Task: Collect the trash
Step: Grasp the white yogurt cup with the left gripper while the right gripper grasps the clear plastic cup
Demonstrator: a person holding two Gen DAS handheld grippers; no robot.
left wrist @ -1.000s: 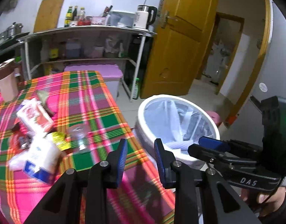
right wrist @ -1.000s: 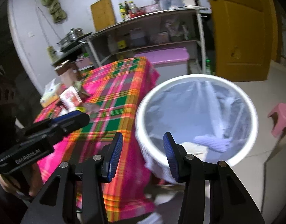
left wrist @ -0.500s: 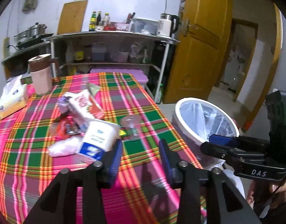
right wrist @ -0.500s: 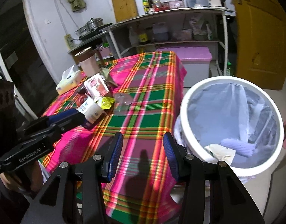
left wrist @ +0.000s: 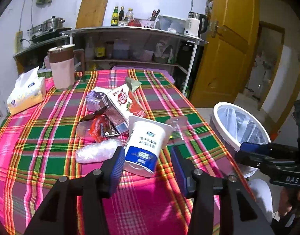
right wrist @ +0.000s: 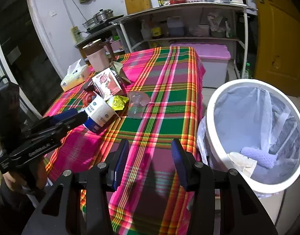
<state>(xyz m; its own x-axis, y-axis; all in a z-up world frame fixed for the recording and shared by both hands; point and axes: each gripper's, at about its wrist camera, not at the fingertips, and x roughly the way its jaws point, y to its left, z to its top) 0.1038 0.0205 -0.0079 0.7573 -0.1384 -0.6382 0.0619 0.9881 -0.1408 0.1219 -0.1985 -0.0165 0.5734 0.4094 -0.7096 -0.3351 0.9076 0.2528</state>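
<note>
Trash remains piled at the middle of the plaid-covered counter (left wrist: 42, 156), suggesting the collecting is only partly done. From the counter's left edge inward: a tissue pack (left wrist: 25, 92) and a pink jug (left wrist: 62, 66) stand at the far left corner, likely not waste. Next comes the heap itself: a crumpled clear bag (left wrist: 97, 151), a red snack wrapper (left wrist: 99, 127), a silver-purple carton (left wrist: 97, 99), a strawberry-printed milk carton (left wrist: 126, 101) with red lettering too small to read, and a white-and-blue yogurt cup (left wrist: 146, 145) lying on its side, its printed characters upside down and not legible. A clear plastic cup (right wrist: 137, 103) lies tipped just right of the heap, beside a yellow wrapper (right wrist: 117, 101).

The left gripper (left wrist: 148, 162) hangs over the yogurt cup, its fingers apart and just widened, the cup framed between them but not pressed. The right gripper (right wrist: 150, 162) hovers over the counter's near right edge, fingers apart and empty. "DAS" can be read on its body from the left wrist view; the left gripper's side carries lettering that looks like "GenRobot.AI".

Off the counter's right edge stands the white bin (right wrist: 214, 137), bag-lined, already holding crumpled paper (right wrist: 242, 162) and a lilac item (right wrist: 257, 154). By the look of it, most of the heap is left to move.
</note>
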